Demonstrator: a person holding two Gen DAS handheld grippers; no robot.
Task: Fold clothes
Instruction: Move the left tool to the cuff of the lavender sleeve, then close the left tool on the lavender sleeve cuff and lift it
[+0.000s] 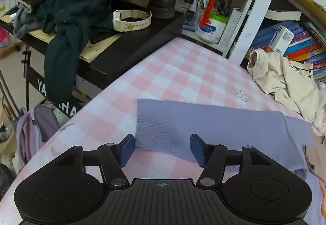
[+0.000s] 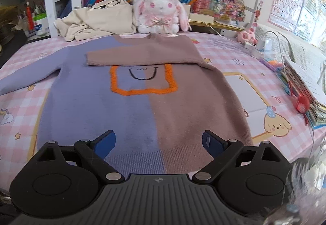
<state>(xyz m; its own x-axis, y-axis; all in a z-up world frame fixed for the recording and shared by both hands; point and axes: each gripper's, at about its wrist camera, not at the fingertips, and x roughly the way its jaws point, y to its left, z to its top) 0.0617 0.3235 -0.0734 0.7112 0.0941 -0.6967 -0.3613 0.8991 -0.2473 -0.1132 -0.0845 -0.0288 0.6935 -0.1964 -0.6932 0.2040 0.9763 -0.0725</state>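
Note:
A two-tone sweater (image 2: 142, 102), purple on the left and mauve on the right with an orange square outline, lies flat on the pink checked bed. Its mauve sleeve (image 2: 140, 56) is folded across the chest. Its purple sleeve (image 2: 26, 74) stretches out to the left. In the left wrist view my left gripper (image 1: 162, 148) is open, its blue pads on either side of the purple sleeve cuff (image 1: 161, 123), which lies flat on the sheet. My right gripper (image 2: 159, 143) is open and empty, hovering over the sweater's hem.
A crumpled cream garment (image 2: 97, 21) and a plush bunny (image 2: 161, 13) sit at the bed's far edge by the bookshelf. Books and cables (image 2: 301, 86) lie on the right. A black keyboard stand (image 1: 122, 49) piled with dark clothes borders the bed's left side.

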